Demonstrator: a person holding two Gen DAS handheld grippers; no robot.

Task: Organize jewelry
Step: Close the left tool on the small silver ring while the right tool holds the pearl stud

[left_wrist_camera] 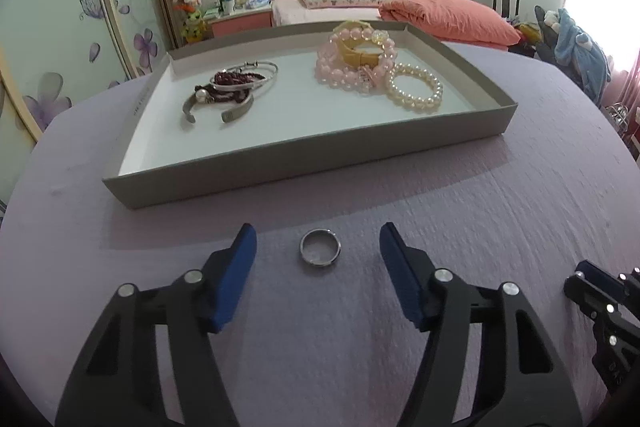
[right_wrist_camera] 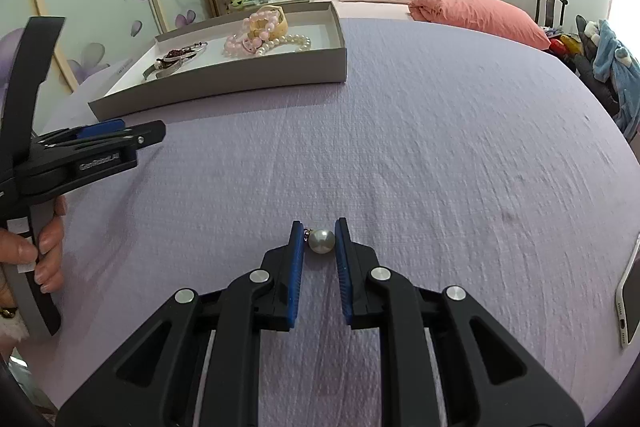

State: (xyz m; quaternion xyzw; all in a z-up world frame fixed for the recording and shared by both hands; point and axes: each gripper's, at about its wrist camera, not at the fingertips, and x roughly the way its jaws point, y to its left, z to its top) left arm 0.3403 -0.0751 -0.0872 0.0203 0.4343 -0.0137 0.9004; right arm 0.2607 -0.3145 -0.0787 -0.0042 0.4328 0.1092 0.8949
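The left gripper [left_wrist_camera: 318, 251] is partly open over the purple bed cover [left_wrist_camera: 440, 207]. A silver ring [left_wrist_camera: 320, 246] lies flat on the cover between its two blue pads [left_wrist_camera: 240, 275], and neither pad touches it. The right gripper [right_wrist_camera: 320, 241] is almost closed. Its pads sit on both sides of a round pearl [right_wrist_camera: 321, 240] with a tiny clasp, and the pearl is on the cover too. A hand [right_wrist_camera: 40, 247] at the left holds the handle of the left gripper.

Farther away sits a flat grey box [left_wrist_camera: 304, 151]. Inside on the left are silver bangles [left_wrist_camera: 236, 87] and a dark red cord. On the right are pink bead bracelets [left_wrist_camera: 344, 67], a yellow band and a white pearl bracelet [left_wrist_camera: 414, 89]. A white phone [right_wrist_camera: 630, 291] lies near the right edge.
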